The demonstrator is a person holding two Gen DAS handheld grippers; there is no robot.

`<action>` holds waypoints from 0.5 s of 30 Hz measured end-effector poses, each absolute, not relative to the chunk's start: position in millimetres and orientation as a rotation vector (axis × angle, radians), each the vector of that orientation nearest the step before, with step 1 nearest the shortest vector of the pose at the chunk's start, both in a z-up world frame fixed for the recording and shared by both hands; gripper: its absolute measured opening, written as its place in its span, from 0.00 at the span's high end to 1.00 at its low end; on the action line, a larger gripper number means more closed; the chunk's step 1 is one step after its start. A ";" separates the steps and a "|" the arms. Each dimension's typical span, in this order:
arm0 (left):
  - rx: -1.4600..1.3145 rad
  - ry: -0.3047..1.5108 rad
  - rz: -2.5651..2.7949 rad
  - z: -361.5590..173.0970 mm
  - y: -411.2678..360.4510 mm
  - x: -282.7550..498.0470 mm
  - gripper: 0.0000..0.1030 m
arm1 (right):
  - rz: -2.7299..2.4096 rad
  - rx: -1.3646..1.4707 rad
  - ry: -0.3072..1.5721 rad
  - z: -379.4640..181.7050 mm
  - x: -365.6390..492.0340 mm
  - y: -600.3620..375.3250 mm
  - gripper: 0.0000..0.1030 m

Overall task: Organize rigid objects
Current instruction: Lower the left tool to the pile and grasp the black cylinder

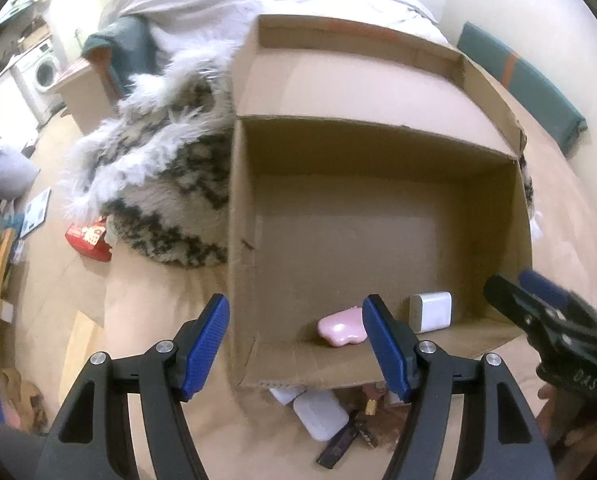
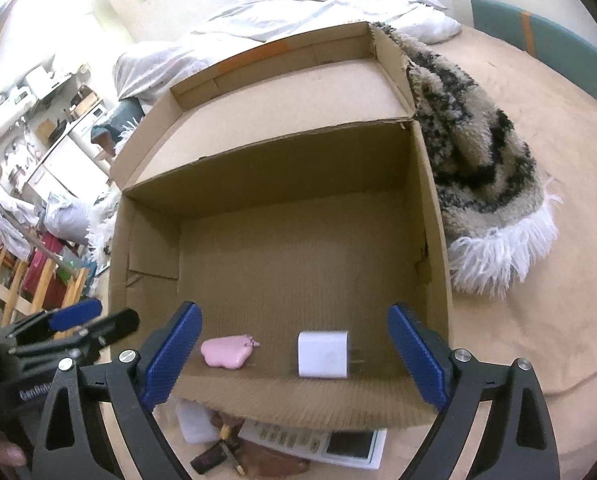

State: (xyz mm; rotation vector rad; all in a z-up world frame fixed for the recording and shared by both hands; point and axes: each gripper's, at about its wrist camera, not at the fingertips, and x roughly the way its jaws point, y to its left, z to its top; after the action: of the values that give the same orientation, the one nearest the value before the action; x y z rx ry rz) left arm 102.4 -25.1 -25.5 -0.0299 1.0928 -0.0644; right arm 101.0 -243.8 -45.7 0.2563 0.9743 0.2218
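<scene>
An open cardboard box [image 1: 240, 216] [image 2: 432, 216] lies on a tan bedspread. Inside, against its near wall, rest a pink paw-shaped case [image 1: 340, 330] [image 2: 226, 352] and a white plug charger [image 1: 432, 310] [image 2: 322, 354]. My left gripper [image 1: 295, 300] hovers open and empty over the box's near left corner. My right gripper [image 2: 293, 307] is wide open above the near wall, with the charger below its gap and untouched. Each gripper shows in the other's view: the right one [image 1: 514, 280], the left one [image 2: 116, 312].
Just outside the near wall lie a white calculator [image 2: 322, 440], a white case [image 1: 320, 416], a dark stick-shaped item [image 1: 338, 444] and a brown piece. A shaggy black-and-cream rug [image 1: 170, 184] [image 2: 470, 160] lies against the box. A white duvet [image 2: 298, 12] is bunched behind.
</scene>
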 end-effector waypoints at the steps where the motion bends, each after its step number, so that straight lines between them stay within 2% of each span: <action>1: -0.038 1.095 -0.062 -24.6 -22.6 99.4 0.36 | 0.221 0.256 0.973 -44.2 97.4 -244.0 0.03; 15: -0.056 1.146 -0.032 -41.9 1.2 60.3 0.36 | 0.202 0.293 0.991 -45.1 42.6 -247.3 0.03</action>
State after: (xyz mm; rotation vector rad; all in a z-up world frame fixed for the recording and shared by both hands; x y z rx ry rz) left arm 60.3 1.2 -41.9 -0.0561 1.1465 -0.0318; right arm 42.6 -247.3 -45.1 0.2932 0.9906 0.2015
